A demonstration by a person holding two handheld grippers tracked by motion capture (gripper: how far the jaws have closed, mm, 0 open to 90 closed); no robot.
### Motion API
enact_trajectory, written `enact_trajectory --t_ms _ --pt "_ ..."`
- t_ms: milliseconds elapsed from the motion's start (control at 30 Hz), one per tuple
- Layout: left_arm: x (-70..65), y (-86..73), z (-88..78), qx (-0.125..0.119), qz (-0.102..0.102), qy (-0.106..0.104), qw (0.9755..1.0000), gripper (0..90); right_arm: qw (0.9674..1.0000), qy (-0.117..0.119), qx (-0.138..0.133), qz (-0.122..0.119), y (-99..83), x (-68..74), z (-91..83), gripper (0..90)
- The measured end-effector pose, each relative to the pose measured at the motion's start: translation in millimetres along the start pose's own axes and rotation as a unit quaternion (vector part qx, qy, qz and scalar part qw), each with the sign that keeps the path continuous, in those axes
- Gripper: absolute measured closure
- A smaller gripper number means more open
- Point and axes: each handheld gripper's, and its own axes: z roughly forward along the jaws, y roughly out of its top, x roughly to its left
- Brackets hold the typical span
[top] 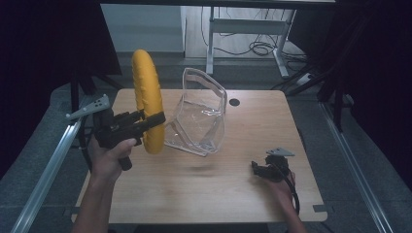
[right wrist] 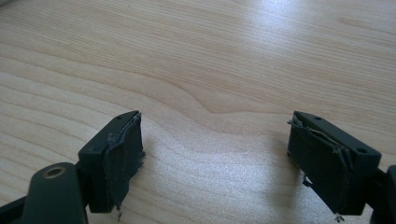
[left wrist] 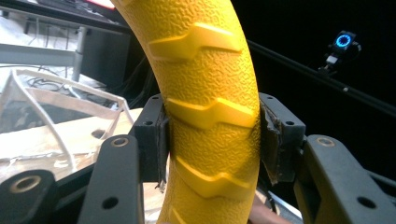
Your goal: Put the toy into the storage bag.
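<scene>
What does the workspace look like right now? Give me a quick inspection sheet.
Surface: wooden table, round cable hole near far edge.
Job's things: yellow ridged ring held upright above the table; clear plastic container tilted beside it.
Clutter: nothing seen.
Grippers: left gripper clamped on the ring; right gripper open, low over bare wood.
Cables: one trails from the right gripper off the near edge.
Surroundings: desk frame and floor cables beyond the table, dark curtains.

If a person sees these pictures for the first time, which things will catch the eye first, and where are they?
The bright yellow ring stands out first: the left gripper holds it upright above the left side of the wooden table, its jaws clamped on the ridged rim. Just right of it sits a clear plastic container, near the table's middle. The right gripper rests open near the right edge.
</scene>
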Motion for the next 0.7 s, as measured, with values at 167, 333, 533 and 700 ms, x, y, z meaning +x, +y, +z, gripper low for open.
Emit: enact_trajectory --t_ms 167,333,533,700 --pt "-0.1 6.4 6.7 -0.003 -0.005 -0.007 1.0 50.4 1.0 0.0 0.0 0.001 0.1 0.0 0.1 18.4" --pt "0.7 12.3 10.6 -0.012 -0.006 -0.004 0.9999 50.4 1.0 0.0 0.0 0.0 0.1 -0.1 0.1 18.4" --pt "0.6 19.6 13.8 -0.018 -0.002 -0.006 0.9998 50.4 1.0 0.0 0.0 0.0 0.1 -0.1 0.0 18.4" --pt "1.7 25.8 19.3 -0.022 -0.007 -0.012 0.9997 50.3 1.0 0.0 0.0 0.001 0.1 -0.1 0.0 18.4"
